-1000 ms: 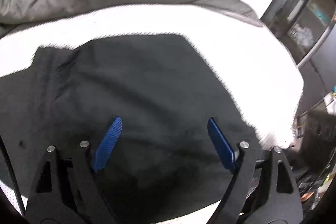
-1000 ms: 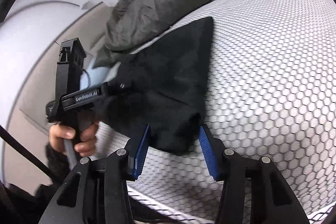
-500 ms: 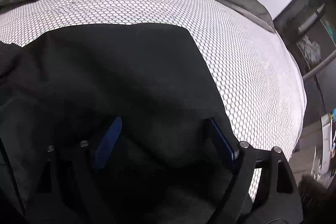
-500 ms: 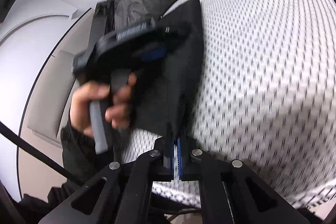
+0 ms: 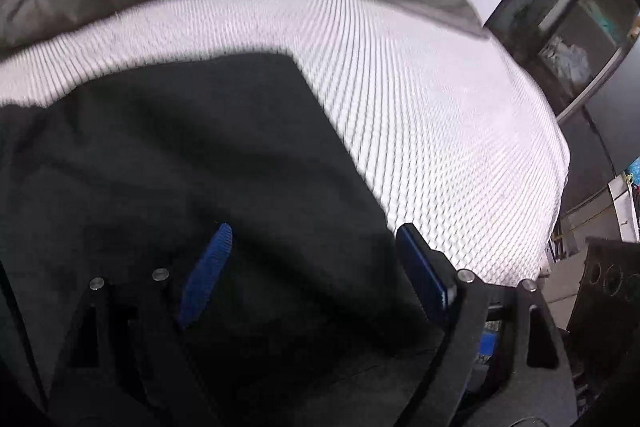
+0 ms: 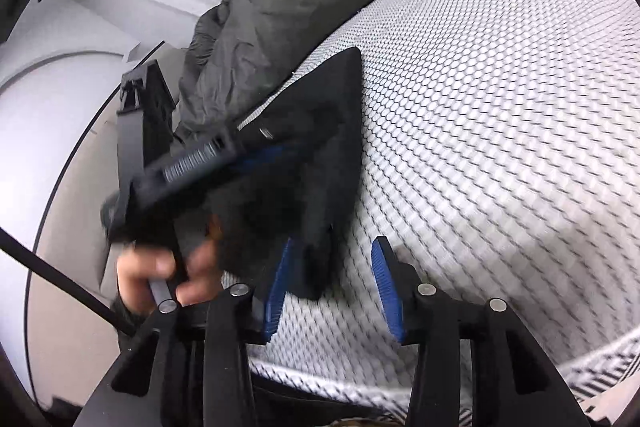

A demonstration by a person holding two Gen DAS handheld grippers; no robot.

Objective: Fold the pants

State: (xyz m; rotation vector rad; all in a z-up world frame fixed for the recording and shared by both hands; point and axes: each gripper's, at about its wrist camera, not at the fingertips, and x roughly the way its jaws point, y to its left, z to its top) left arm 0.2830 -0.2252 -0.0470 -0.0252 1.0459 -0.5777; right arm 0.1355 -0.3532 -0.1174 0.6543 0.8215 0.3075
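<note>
Right wrist view: black fabric pants [image 6: 320,147] lie folded compact on the white honeycomb-mesh bed [image 6: 500,107] — the right hand-held gripper [image 6: 332,287], just opened, is seen with pads clear; the left hand-held gripper [image 5: 316,267] is held wide over the cloth — likely only smoothing left.

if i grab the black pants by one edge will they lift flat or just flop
Probably flop: the pants lie limp, with soft creases and a drooping near corner. They look thin, so likely light. On the textured mattress they may drag and bunch rather than slide when pushed.
</note>
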